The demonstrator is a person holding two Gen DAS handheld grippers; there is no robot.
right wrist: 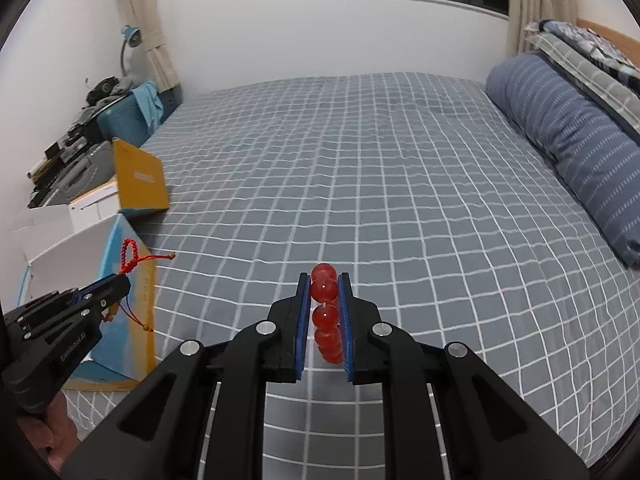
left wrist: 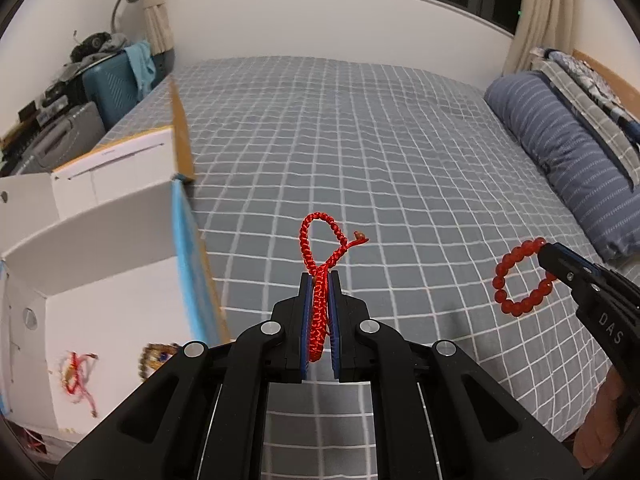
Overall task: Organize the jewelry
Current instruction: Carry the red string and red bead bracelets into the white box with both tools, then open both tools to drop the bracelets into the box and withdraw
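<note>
My left gripper [left wrist: 319, 276] is shut on a red braided cord bracelet [left wrist: 320, 248], held above the bed with its loop sticking up past the fingertips; it also shows in the right wrist view [right wrist: 129, 254]. My right gripper [right wrist: 324, 278] is shut on a red bead bracelet [right wrist: 325, 312]; in the left wrist view the bead bracelet [left wrist: 520, 280] hangs from the right gripper [left wrist: 550, 252] at the right. An open white box [left wrist: 100, 280] stands at the left, with a red cord piece [left wrist: 78, 372] and a beaded bracelet [left wrist: 154, 358] inside.
The bed [left wrist: 360, 140] has a grey grid-pattern cover. A blue striped pillow [left wrist: 568, 152] lies at the right. The box's brown lid flap [right wrist: 140, 180] stands up. Suitcases and clutter [left wrist: 80, 92] sit beyond the bed's left edge.
</note>
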